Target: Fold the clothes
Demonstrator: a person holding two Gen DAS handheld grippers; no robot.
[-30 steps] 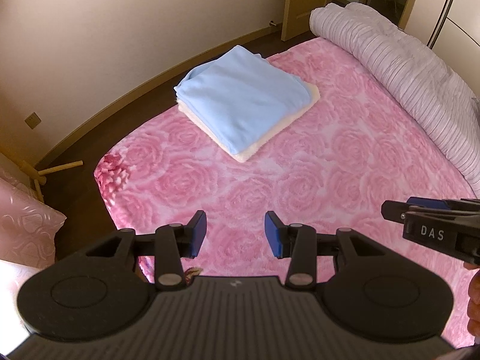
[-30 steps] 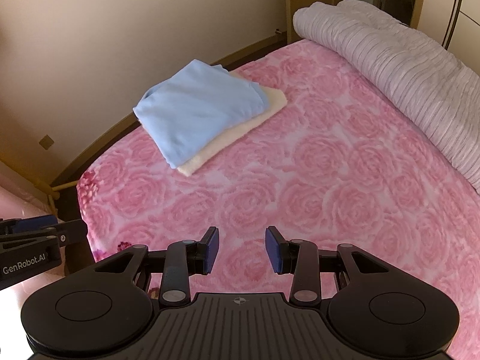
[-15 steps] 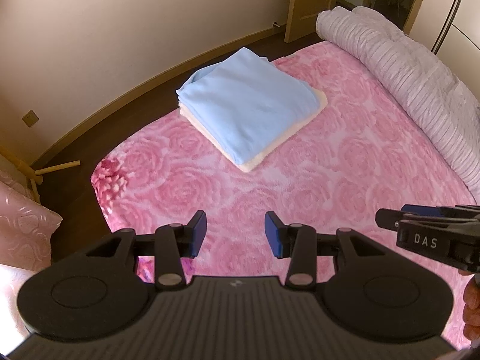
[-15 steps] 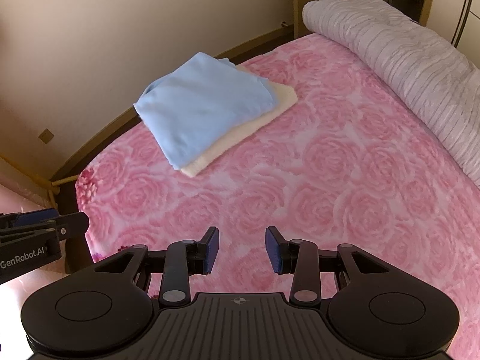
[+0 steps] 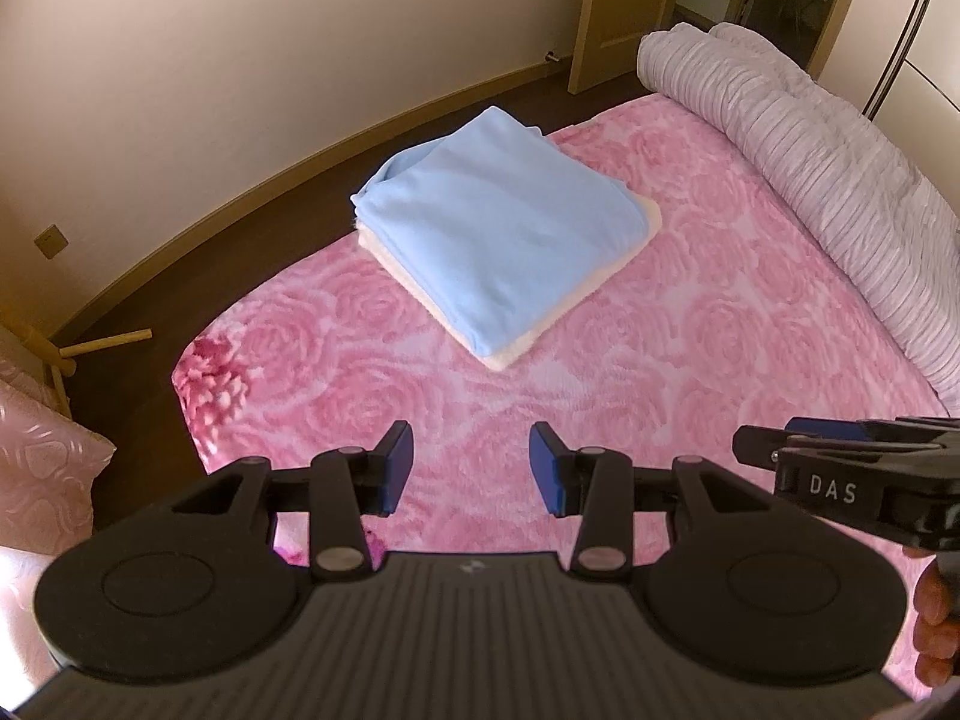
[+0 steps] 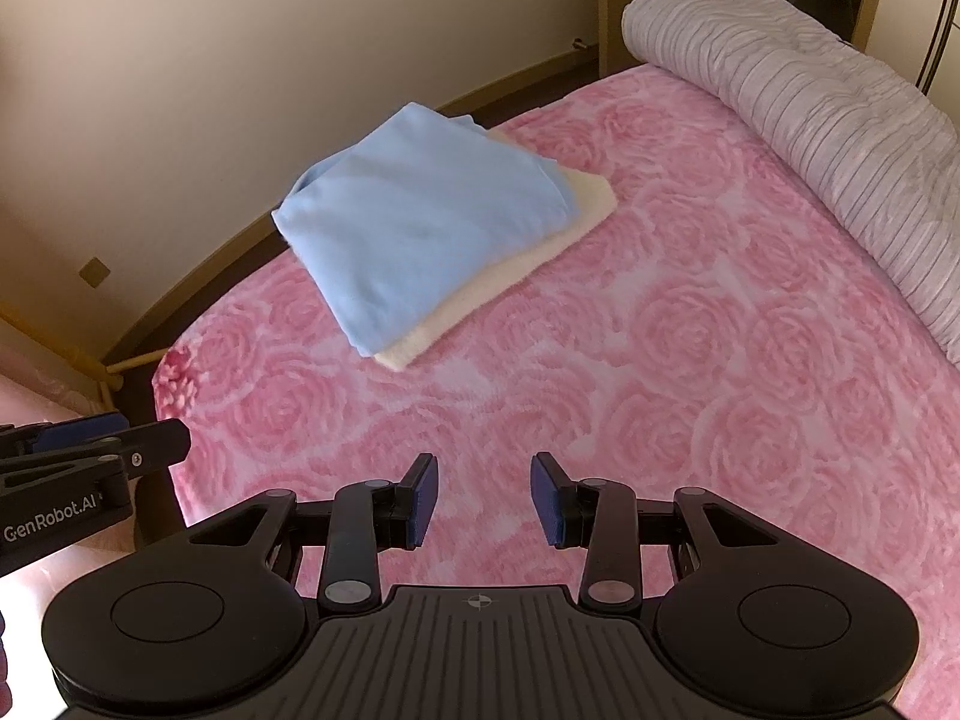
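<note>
**Operator:** Bedroom surface status?

**Technician:** Pink plush bedspread with a raised rose pattern [image 5: 690,324] covers the bed; its pile is soft and evenly textured. Its rounded left corner drops to dark flooring beside a cream wall with a wooden skirting board [image 5: 252,192].

**Operator:** Location of the clothes?

**Technician:** Folded light-blue knit garment [image 5: 498,234] lies flat on a folded cream fleece garment [image 5: 645,222], stacked on the far left part of the bedspread near its edge. The cream layer protrudes as a narrow border along the near and right sides. Both are roughly rectangular, set at a diagonal.

**Operator:** Other objects?

**Technician:** Rolled lilac ribbed quilt [image 6: 840,120] runs along the right side, well apart from the stack. A pink embossed cushion [image 5: 42,480] sits at the near left, off the bed.

**Operator:** Gripper condition?

**Technician:** Left gripper [image 5: 471,468] is released, blue pads apart, grasping nothing, above the near bedspread. Right gripper [image 6: 483,501] is likewise spread and unloaded. A hand [image 5: 933,618] shows at the right edge of the left view.

**Operator:** Clearance?

**Technician:** Unobstructed bedspread lies between both grippers and the stack.
</note>
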